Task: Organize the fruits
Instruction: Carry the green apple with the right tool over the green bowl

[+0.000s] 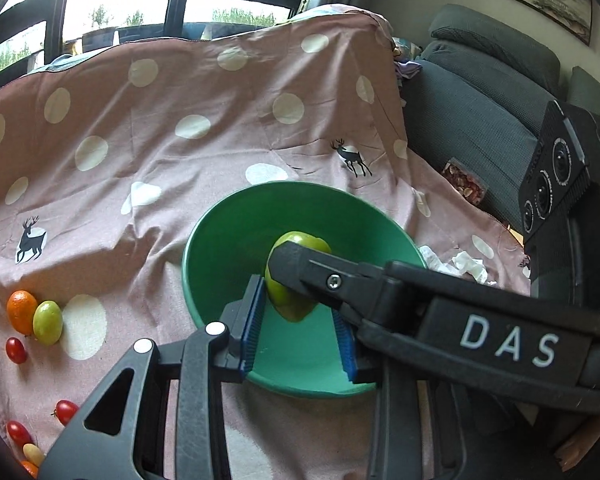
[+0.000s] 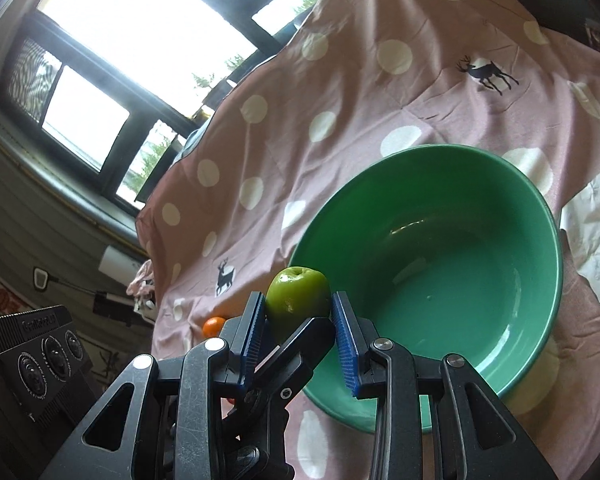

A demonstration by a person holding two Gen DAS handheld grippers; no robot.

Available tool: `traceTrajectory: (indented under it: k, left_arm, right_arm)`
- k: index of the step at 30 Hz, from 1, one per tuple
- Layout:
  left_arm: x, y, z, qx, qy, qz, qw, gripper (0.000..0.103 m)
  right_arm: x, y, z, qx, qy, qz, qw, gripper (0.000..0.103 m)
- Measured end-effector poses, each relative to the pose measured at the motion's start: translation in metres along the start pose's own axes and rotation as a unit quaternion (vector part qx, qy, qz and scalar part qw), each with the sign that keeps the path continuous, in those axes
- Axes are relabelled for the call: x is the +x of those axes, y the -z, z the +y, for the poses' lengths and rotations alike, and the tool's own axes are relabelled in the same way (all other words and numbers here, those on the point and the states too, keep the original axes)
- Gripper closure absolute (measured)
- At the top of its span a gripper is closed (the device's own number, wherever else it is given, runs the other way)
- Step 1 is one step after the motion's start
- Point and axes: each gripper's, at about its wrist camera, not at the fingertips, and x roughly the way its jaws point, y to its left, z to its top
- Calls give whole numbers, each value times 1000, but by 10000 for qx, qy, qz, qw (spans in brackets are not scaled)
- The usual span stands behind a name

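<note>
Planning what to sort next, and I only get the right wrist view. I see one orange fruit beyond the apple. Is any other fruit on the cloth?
Observer: Yes. The left wrist view shows a small green fruit touching that orange fruit.
Operator: Any red ones?
Observer: At least three small red tomatoes lie on the cloth, nearer that camera than the pair.
Operator: Is the left gripper gripping the green apple too?
Observer: The apple lies against one of its blue pads; the other pad's contact is hidden behind the right gripper's finger.
</note>
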Motion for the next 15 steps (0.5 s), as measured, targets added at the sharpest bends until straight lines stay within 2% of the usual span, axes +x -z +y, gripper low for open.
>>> traceTrajectory:
  k: [7,15]
  left_arm:
    - [21,-3,2,-135,361,249,9989,71]
    - [34,0,2,-130,280,425,9986,71]
  right_arm:
    - [0,-5,-11,62,394,-387,9985,67]
    - [10,-9,-17,-72,614,-491,9969,67]
